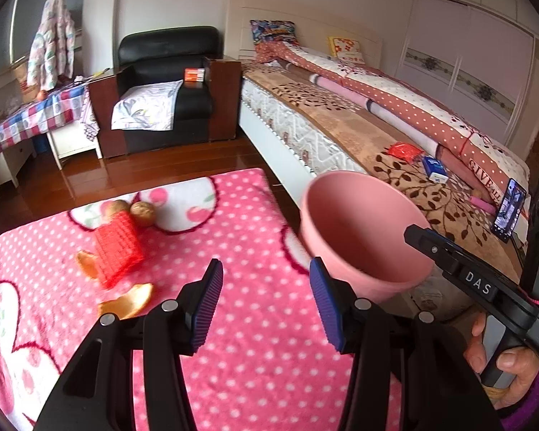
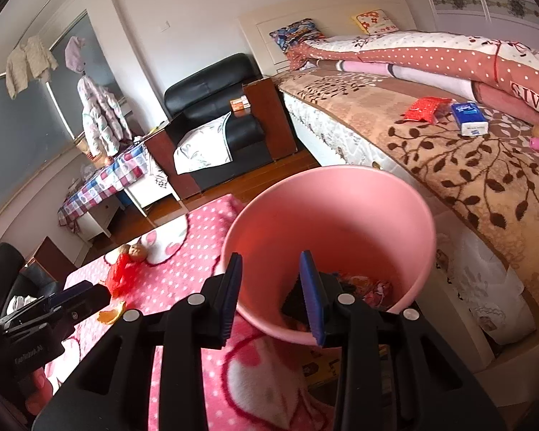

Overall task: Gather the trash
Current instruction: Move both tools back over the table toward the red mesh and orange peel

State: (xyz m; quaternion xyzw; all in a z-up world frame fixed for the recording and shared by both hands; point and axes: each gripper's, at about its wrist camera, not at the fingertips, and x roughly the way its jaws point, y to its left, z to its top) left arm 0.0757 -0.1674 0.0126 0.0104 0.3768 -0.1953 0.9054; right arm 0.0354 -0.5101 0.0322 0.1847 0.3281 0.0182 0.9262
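Pink bin (image 2: 327,237) sits off the table's (image 1: 233,323) right edge for easy drops (right gripper (image 2: 271,296) hangs over it, spread and empty), left gripper (image 1: 266,305) spread too, facing the peels (image 1: 125,303).

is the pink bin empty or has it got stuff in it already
Not empty: the right wrist view shows dark and orange scraps at the bottom of the pink bin, which is far from full.

bin (image 2: 327,215): plain pink
blanket (image 1: 251,323): pink, white dots, cherry print
net bag (image 1: 118,248): red mesh
peel (image 1: 129,300): orange
armchair (image 1: 169,61): black
tablecloth (image 1: 28,118): blue, red and white checks
bedspread (image 2: 467,165): tan, brown leaves
pads (image 1: 206,305): blue, ribbed
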